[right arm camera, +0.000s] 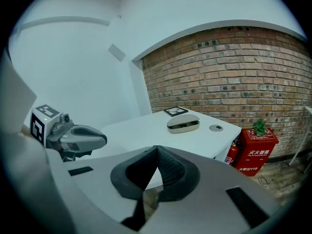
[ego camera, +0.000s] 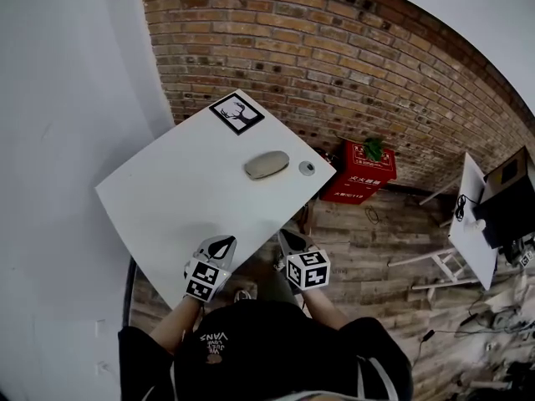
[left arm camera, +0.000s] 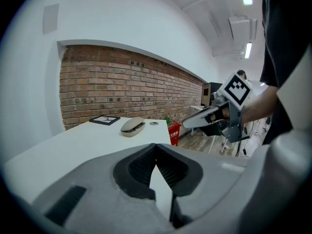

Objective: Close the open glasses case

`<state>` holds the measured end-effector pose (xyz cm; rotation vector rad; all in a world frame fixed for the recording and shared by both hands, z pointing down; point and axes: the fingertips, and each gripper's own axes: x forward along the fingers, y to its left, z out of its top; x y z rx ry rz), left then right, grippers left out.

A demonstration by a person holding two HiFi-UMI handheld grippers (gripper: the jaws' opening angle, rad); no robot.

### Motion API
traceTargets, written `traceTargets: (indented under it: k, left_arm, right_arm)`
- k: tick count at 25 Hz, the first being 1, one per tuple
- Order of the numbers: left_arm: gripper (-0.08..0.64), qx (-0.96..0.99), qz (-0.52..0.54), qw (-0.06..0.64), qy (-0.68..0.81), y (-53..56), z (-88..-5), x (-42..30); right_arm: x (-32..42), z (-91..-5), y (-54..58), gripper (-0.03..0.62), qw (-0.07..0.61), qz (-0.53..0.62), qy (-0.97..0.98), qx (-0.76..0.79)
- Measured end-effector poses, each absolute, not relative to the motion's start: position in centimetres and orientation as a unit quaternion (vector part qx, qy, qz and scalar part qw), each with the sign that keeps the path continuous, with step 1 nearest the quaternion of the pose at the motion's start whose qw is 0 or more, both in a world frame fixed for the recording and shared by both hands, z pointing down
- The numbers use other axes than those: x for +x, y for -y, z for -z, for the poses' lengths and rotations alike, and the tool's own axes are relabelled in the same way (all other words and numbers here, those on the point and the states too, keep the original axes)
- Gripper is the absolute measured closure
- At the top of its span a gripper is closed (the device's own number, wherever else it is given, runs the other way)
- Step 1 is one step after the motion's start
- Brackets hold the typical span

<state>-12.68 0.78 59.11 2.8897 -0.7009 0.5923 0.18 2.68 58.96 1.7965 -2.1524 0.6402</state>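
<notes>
The beige glasses case (ego camera: 267, 164) lies on the far part of the white table (ego camera: 167, 199). Its lid stands slightly ajar, with a dark gap along the side in the right gripper view (right arm camera: 183, 123) and the left gripper view (left arm camera: 132, 126). My left gripper (ego camera: 224, 242) is shut and empty above the table's near edge. My right gripper (ego camera: 286, 238) is shut and empty just off the table's near right corner. Both point toward the case from well short of it. Each shows in the other's view: the right gripper (left arm camera: 192, 122) and the left gripper (right arm camera: 100, 140).
A black-framed picture (ego camera: 236, 113) lies at the table's far corner, and a small round disc (ego camera: 307, 167) sits right of the case. A red fire-extinguisher box (ego camera: 359, 172) stands on the floor by the brick wall (ego camera: 334, 65). A white wall runs along the left.
</notes>
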Motion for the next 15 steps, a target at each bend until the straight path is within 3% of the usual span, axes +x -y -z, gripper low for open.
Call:
traceTargets:
  k: [15]
  left_arm:
    - [0.558, 0.951, -0.193, 0.057, 0.236, -1.0, -59.5, -11.7]
  right_arm:
    - [1.0, -59.4, -3.3, 0.594, 0.136, -0.220, 0.742, 0.618]
